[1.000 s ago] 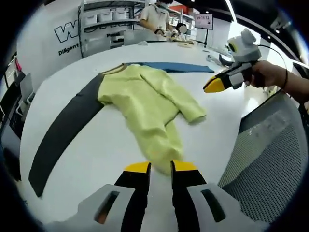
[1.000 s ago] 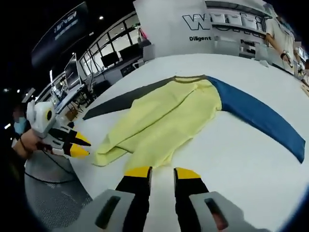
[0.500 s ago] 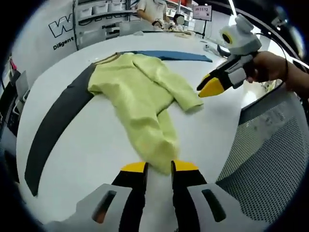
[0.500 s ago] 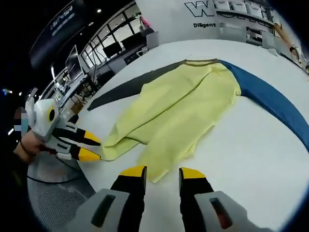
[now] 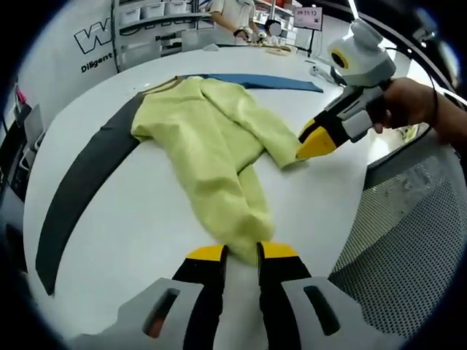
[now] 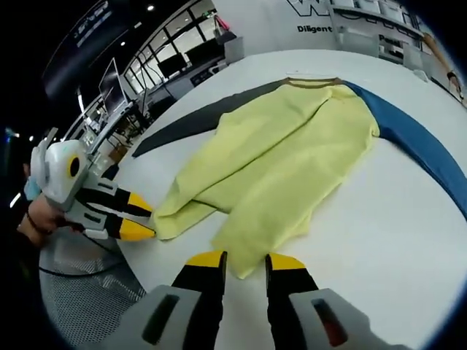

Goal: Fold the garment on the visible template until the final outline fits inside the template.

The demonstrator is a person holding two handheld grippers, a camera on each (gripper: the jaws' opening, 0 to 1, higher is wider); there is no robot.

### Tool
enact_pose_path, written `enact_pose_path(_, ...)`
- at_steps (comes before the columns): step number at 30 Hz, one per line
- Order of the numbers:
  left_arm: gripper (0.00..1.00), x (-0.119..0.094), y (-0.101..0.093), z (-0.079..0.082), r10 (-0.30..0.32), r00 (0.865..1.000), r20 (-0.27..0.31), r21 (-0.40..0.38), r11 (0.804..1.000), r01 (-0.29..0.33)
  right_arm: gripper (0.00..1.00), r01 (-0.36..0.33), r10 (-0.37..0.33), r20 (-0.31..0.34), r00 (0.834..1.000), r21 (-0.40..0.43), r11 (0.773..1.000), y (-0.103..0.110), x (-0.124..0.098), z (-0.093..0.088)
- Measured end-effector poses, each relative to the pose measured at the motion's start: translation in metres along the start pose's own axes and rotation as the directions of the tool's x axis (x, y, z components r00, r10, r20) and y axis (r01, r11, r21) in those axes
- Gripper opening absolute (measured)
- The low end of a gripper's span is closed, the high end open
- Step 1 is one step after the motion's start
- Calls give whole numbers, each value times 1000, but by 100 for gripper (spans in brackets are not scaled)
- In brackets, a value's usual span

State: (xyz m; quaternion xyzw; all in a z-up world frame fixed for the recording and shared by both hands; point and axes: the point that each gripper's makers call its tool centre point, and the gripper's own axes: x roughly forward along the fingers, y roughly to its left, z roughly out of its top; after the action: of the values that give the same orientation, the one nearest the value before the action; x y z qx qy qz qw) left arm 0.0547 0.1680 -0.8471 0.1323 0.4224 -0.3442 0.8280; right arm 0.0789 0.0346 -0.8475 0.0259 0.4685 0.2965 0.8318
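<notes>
Your left tool is down at the near hem of the yellow garment, jaws slightly parted with the fabric edge lying between the yellow tips; can't tell whether they actually pinch it. In the right gripper view, your right tool sits at the other near corner of the garment, jaws apart with a small gap, hem tip just at the opening, contact unclear. In the left gripper view the right tool touches or nearly touches the end of the folded-over sleeve. In the right gripper view the left tool sits at the sleeve cuff on that side. The garment lies crumpled on the white table, on top of the template: dark grey band on one side, blue band on the other, collar at the far end where the bands meet. Mesh surface beside the table. Behind it, shelving and a person.
</notes>
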Motion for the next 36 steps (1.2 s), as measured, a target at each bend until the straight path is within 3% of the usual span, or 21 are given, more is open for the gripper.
enact_pose_path(3, 12, 1, 1, 0, 9, 1000, 1, 3, 1000, -9, 11, 3, -3, -5, 1000, 12, 1000, -1, 0, 0)
enact_pose_path(6, 9, 2, 2, 0, 15, 1000, 1, 4, 1000, -15, 0, -3, 3, 0, 1000, 9, 1000, 1, 0, 1)
enact_pose_path(13, 3, -1, 3, 4, 10, 1000, 20, 16, 1000, -10, 0, -30, 30, 23, 999, 39, 999, 4, -5, 8)
enact_pose_path(21, 3, -19, 12, 12, 38, 997, 68, -55, 998, -35, 0, -41, 28, 127, 991, 96, 995, -3, -31, 34)
enact_pose_path(26, 3, -32, 20, 16, 58, 994, 89, -75, 996, -52, 0, 18, -32, 184, 982, 77, 997, -15, -47, 48)
enact_pose_path(36, 3, -51, 36, 22, 89, 989, 118, -116, 990, -76, 0, 58, -86, 225, 971, 127, 990, -35, -77, 49)
